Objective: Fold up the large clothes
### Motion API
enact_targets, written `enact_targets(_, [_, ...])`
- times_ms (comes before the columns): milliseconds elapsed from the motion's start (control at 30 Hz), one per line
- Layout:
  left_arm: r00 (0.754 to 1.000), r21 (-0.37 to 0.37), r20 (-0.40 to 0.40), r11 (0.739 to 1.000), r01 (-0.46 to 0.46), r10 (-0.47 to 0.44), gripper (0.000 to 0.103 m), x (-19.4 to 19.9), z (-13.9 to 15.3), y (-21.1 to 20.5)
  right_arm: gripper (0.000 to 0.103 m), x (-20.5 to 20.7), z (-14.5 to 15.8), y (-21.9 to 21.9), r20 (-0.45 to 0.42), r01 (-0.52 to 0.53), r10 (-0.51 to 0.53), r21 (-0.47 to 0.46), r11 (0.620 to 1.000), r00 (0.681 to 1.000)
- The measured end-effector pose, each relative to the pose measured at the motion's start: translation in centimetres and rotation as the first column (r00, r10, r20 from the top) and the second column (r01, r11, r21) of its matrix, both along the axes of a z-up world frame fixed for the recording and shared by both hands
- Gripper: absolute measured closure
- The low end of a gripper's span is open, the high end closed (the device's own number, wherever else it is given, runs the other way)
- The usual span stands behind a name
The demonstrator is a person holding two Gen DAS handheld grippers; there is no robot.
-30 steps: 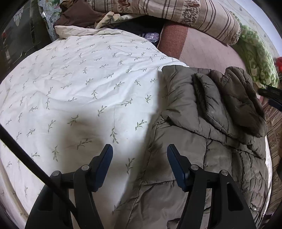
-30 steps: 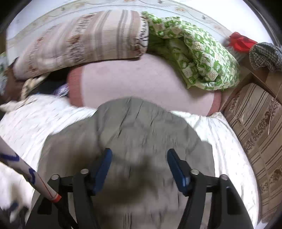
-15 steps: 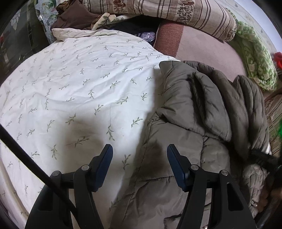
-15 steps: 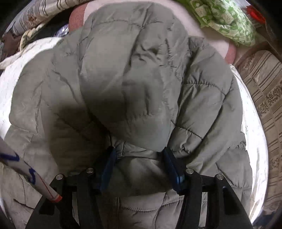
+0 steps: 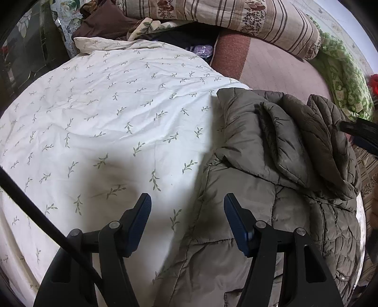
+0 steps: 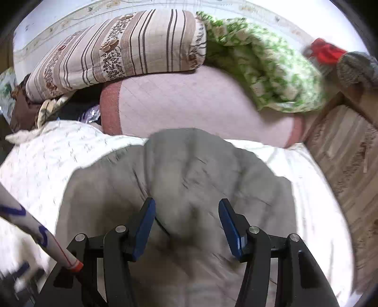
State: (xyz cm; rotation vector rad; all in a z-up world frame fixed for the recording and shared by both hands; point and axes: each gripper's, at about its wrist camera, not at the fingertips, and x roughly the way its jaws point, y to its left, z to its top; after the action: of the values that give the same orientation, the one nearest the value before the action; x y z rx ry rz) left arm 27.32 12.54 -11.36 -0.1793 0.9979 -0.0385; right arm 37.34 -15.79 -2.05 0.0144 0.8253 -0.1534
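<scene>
An olive-grey quilted puffer jacket lies on a bed with a white leaf-print sheet. Its hood is folded down over the back. My left gripper is open and empty, hovering over the jacket's left edge where it meets the sheet. My right gripper is open and empty above the jacket; that view is blurred by motion. Part of the right gripper shows in the left wrist view at the far right, beside the hood.
A striped floral quilt roll, a green patterned blanket and a pink bolster lie at the head of the bed. Brown clothing is piled at the back left. A striped brown cover is on the right.
The right gripper let go of the jacket's hood area, opened and pulled back up and away from it. The left gripper stayed open and shifted only slightly.
</scene>
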Motion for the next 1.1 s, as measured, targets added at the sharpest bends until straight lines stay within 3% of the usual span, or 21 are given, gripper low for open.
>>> enact_targets(133, [1.0, 0.007, -0.008, 1.0, 0.002, -0.002, 0.04, 0.2, -0.2, -0.1, 0.043, 3.4, -4.8, 2.9, -0.144, -0.052, 0.055, 0.018, 0.998, 0.988])
enact_targets(167, [1.0, 0.009, -0.012, 1.0, 0.003, -0.003, 0.04, 0.4, -0.3, -0.1, 0.04, 3.9, -6.4, 3.7, -0.182, -0.066, 0.064, -0.007, 0.998, 0.981])
enact_targets(233, [1.0, 0.009, -0.019, 1.0, 0.004, -0.004, 0.04, 0.5, -0.5, -0.2, 0.037, 3.8, -8.1, 5.2, -0.175, -0.088, 0.064, -0.129, 0.988, 0.982])
enact_targets(300, [1.0, 0.006, -0.025, 1.0, 0.007, -0.007, 0.04, 0.5, -0.6, -0.3, 0.037, 3.0, -7.4, 5.8, -0.15, -0.106, 0.08, -0.171, 0.98, 0.985])
enact_targets(400, [1.0, -0.001, -0.024, 1.0, 0.007, -0.007, 0.04, 0.5, -0.6, -0.3, 0.04, -0.3, -4.1, 4.3, -0.041, -0.114, 0.11, -0.105, 0.988, 0.993])
enact_targets(533, [0.999, -0.004, -0.032, 1.0, 0.012, -0.012, 0.04, 0.4, -0.7, -0.4, 0.037, -4.7, -2.5, 1.1, 0.052, -0.031, 0.038, -0.13, 0.991, 0.998])
enact_targets(667, [0.998, -0.011, -0.048, 1.0, 0.027, -0.027, 0.04, 0.3, -1.1, -0.7, 0.037, -4.5, -6.4, -2.0, -0.078, 0.028, -0.039, -0.135, 0.99, 0.996])
enact_targets(733, [0.999, 0.009, -0.037, 1.0, 0.028, -0.027, 0.04, 0.3, -1.0, -0.8, 0.037, -3.7, -8.5, -3.7, -0.17, 0.034, -0.045, -0.071, 0.997, 0.984])
enact_targets(867, [0.999, 0.002, -0.035, 1.0, 0.029, -0.029, 0.04, 0.1, -0.8, -0.2, 0.037, -5.8, -5.9, -5.1, -0.119, 0.036, -0.032, 0.036, 0.999, 0.992])
enact_targets(1000, [0.999, -0.008, -0.02, 0.999, 0.049, -0.049, 0.04, -0.4, -0.2, 0.2, 0.034, -10.6, -2.8, -7.5, -0.091, 0.0, 0.001, 0.012, 1.0, 0.996])
enact_targets(1100, [0.997, -0.021, 0.012, 0.997, 0.075, -0.075, 0.04, -1.4, 0.8, 1.1, 0.029, -15.3, -2.3, -11.7, -0.09, 0.043, -0.042, 0.004, 0.999, 0.995])
